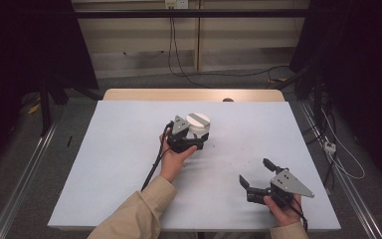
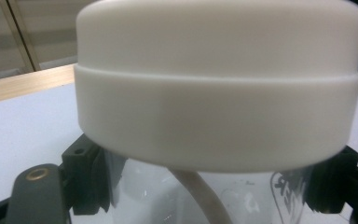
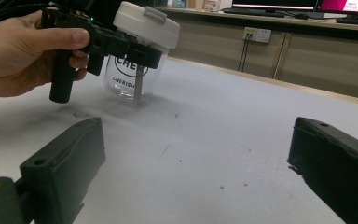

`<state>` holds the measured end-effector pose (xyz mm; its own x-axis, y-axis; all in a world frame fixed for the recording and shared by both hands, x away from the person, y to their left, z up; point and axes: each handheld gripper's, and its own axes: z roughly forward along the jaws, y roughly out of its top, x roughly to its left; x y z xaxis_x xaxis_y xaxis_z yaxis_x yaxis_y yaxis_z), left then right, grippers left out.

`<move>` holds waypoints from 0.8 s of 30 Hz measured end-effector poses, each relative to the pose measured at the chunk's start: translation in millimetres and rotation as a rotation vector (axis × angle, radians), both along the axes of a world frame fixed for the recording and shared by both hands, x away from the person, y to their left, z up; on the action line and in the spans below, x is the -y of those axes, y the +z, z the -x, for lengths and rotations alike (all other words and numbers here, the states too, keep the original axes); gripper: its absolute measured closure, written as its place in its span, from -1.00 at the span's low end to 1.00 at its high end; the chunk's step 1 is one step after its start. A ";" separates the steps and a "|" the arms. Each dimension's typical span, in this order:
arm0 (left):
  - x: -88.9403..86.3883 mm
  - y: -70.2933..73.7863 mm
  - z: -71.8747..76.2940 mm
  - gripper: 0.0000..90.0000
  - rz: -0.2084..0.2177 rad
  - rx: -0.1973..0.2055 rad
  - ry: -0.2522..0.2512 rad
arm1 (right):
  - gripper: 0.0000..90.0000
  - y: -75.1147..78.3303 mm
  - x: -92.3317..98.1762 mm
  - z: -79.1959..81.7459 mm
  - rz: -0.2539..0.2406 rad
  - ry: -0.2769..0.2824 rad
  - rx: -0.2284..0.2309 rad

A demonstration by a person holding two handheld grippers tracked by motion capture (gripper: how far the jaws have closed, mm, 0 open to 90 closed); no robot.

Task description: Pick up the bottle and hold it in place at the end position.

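- My left gripper (image 1: 195, 143) is clamped on the clear glass jar with a white lid (image 1: 198, 125), mid-table; grasp done.
- My right gripper (image 1: 259, 175) hangs released, well apart; opening seems left.

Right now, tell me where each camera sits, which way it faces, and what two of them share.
High view: above the person's side, looking forward and down on the table; both forearms, left gripper, right gripper.
Left gripper view: on the left gripper, facing the jar and its white lid up close; black jaws at both sides.
Right gripper view: on the right gripper, low over the table; own jaws apart, left hand beyond.
All share the jar.
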<state>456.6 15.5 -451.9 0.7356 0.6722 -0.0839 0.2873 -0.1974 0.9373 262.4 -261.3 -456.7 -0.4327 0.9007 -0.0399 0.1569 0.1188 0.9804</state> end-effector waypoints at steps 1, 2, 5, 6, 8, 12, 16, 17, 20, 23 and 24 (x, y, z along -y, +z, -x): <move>0.1 -0.4 -1.0 -0.58 -0.006 0.002 0.001 | -0.93 -0.1 0.0 -0.1 0.001 0.001 0.000; 0.1 -0.7 -1.9 -0.58 -0.007 0.003 0.002 | -0.93 -0.1 -0.2 -0.2 0.002 0.002 0.001; 1.4 -0.4 -3.6 -0.58 0.004 0.011 -0.003 | -0.93 -0.2 -1.1 -0.3 0.002 0.005 -0.002; 2.7 -0.2 -3.6 -0.58 0.002 0.014 0.000 | -0.93 -0.3 -1.3 -0.3 0.005 0.004 -0.002; 4.5 -0.3 -3.9 -0.58 -0.009 0.026 -0.005 | -0.93 -0.5 -1.7 -0.7 0.005 0.003 0.000; 6.7 -4.1 -5.1 -0.58 -0.028 0.030 -0.011 | -0.93 -0.3 -1.7 -0.5 0.003 0.005 0.000; 5.6 -5.0 -5.9 -0.58 -0.020 0.033 -0.017 | -0.93 -0.1 -1.4 0.0 0.004 0.005 0.000; 5.0 -5.0 -5.9 -0.58 -0.020 0.033 -0.018 | -0.93 -0.1 -1.3 0.1 0.006 0.005 0.000; 4.2 -4.5 -4.6 -0.59 -0.030 0.038 -0.030 | -0.93 0.1 -1.2 0.4 0.007 0.005 0.000; 3.6 -4.3 -2.5 -0.59 -0.042 0.047 -0.038 | -0.93 0.2 -1.1 0.6 0.008 0.004 0.002; 3.0 -4.4 -1.9 -0.59 -0.044 0.048 -0.039 | -0.93 0.2 -1.1 0.6 0.009 0.004 0.002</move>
<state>458.5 12.5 -456.3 0.7638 0.6451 -0.0192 0.2337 -0.2488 0.9399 261.7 -260.2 -456.5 -0.4359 0.8987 -0.0490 0.1541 0.1282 0.9797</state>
